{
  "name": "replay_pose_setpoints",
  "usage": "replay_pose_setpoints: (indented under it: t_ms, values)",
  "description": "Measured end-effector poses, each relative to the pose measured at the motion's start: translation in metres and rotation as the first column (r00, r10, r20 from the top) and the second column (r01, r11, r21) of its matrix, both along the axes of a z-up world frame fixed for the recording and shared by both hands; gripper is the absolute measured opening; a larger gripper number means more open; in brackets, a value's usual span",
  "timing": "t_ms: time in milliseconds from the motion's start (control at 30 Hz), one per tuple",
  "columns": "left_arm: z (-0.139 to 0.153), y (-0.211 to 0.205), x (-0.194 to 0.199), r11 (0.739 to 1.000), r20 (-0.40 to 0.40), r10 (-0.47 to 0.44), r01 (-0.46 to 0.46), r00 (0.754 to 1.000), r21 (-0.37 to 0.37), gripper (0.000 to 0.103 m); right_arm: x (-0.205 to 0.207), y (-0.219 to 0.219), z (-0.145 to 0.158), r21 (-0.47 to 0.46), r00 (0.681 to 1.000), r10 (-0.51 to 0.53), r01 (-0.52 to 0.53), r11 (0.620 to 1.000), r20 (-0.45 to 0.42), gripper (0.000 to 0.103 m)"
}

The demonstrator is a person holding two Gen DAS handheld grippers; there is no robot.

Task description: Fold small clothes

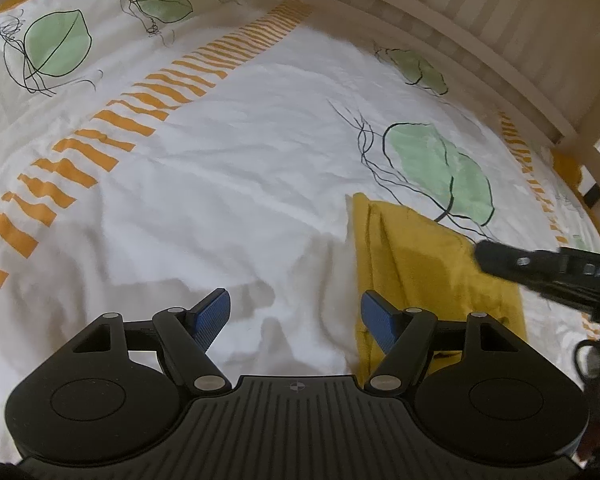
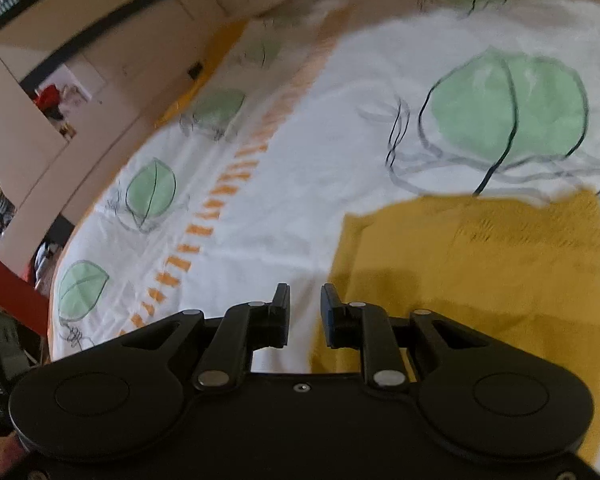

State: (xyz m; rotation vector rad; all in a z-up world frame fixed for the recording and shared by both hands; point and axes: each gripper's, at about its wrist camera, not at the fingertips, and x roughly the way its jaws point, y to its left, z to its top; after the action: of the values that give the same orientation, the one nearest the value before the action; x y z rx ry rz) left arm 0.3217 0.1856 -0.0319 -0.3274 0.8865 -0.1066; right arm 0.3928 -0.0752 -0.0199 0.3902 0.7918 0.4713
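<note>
A mustard-yellow cloth (image 1: 424, 264) lies folded flat on the white bedspread (image 1: 240, 184). My left gripper (image 1: 296, 312) is open and empty above the spread, its right blue pad (image 1: 376, 320) at the cloth's left edge. In the right wrist view the cloth (image 2: 480, 264) lies ahead and to the right. My right gripper (image 2: 305, 308) has its jaws slightly apart with nothing between them, over the cloth's left edge. The right gripper's body also shows in the left wrist view (image 1: 548, 268), over the cloth's right side.
The bedspread has green leaf prints (image 1: 440, 168) and orange dashed stripes (image 1: 148, 104). A pale wooden bed frame (image 1: 480, 40) curves along the far edge. Furniture and clutter (image 2: 52, 100) stand beyond the bed's left side.
</note>
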Motion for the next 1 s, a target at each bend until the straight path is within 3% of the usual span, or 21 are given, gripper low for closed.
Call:
replay_pose_setpoints:
  t_ms: [67,167,300,400,567,633,667,867,1000]
  values:
    - [0.000,-0.002,0.000,1.000,0.001,-0.005,0.005,1.000,0.000,0.070,-0.005,-0.005,0.004,-0.067,0.999,-0.009,0.011,0.998,0.032,0.036]
    - [0.000,-0.006,0.001,1.000,0.006,-0.021,0.021,1.000,-0.006,0.070,-0.020,-0.010,0.002,-0.173,0.997,0.017,-0.004,0.985,0.077,0.058]
    - [-0.001,-0.010,0.002,0.998,0.011,-0.051,0.052,0.999,-0.035,0.070,-0.044,-0.009,-0.010,-0.322,0.985,0.077,-0.025,0.946,0.152,0.069]
    - [-0.003,-0.013,0.002,0.994,0.017,-0.075,0.076,0.997,-0.072,0.070,-0.054,-0.004,-0.022,-0.383,0.976,0.137,-0.064,0.922,0.168,0.071]
    - [-0.006,-0.021,0.004,0.980,0.014,-0.121,0.122,0.993,-0.159,0.070,-0.066,0.004,-0.034,-0.373,0.963,0.207,-0.131,0.919,0.172,0.070]
    - [-0.008,-0.024,0.005,0.968,0.012,-0.137,0.137,0.990,-0.208,0.070,-0.069,0.008,-0.038,-0.371,0.958,0.230,-0.153,0.916,0.171,0.052]
    - [-0.009,-0.027,0.007,0.962,0.010,-0.146,0.144,0.989,-0.231,0.070,-0.069,0.009,-0.040,-0.363,0.958,0.235,-0.163,0.917,0.165,0.008]
    - [-0.019,-0.043,0.023,0.926,-0.042,-0.184,0.159,0.982,-0.342,0.070,-0.092,0.003,-0.029,-0.327,0.942,0.200,-0.106,0.939,0.270,0.011]
    - [-0.024,-0.054,0.038,0.916,-0.077,-0.212,0.171,0.974,-0.362,0.070,-0.102,-0.004,-0.020,-0.304,0.930,0.187,-0.088,0.949,0.316,0.011]
